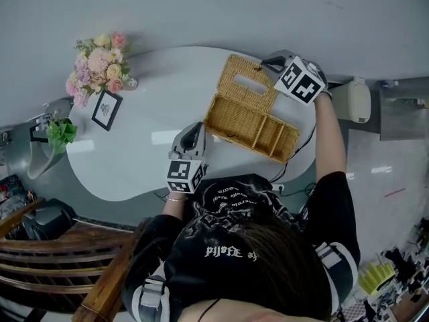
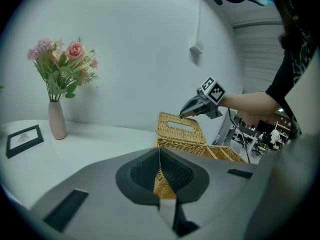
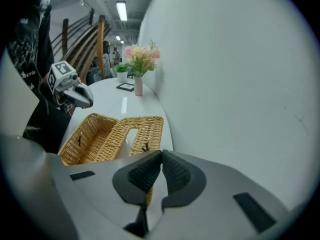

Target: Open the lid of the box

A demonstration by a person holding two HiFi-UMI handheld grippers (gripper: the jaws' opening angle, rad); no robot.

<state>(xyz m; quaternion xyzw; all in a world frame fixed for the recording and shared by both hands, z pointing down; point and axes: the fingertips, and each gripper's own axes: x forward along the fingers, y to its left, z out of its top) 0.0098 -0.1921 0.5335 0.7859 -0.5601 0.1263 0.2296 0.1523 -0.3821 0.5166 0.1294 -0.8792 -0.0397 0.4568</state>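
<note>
A woven wicker box [image 1: 236, 115] lies on the white table with its lid [image 1: 249, 83] swung up and back toward the wall; the lid [image 3: 148, 128] has a long slot in it. My right gripper [image 1: 265, 62] is at the lid's far edge, jaws shut on that edge [image 2: 181, 116]. My left gripper [image 1: 199, 127] is at the box's near left corner, jaws closed with wicker [image 2: 163, 185] showing between them. Inside, the box [image 3: 93, 134] is divided by woven partitions, and I see nothing in it.
A vase of pink flowers [image 1: 98, 67] and a small black picture frame [image 1: 106, 110] stand at the table's left end, next to a green plant [image 1: 61, 132]. The wall runs just behind the lid. A wooden chair [image 1: 60, 260] is at lower left.
</note>
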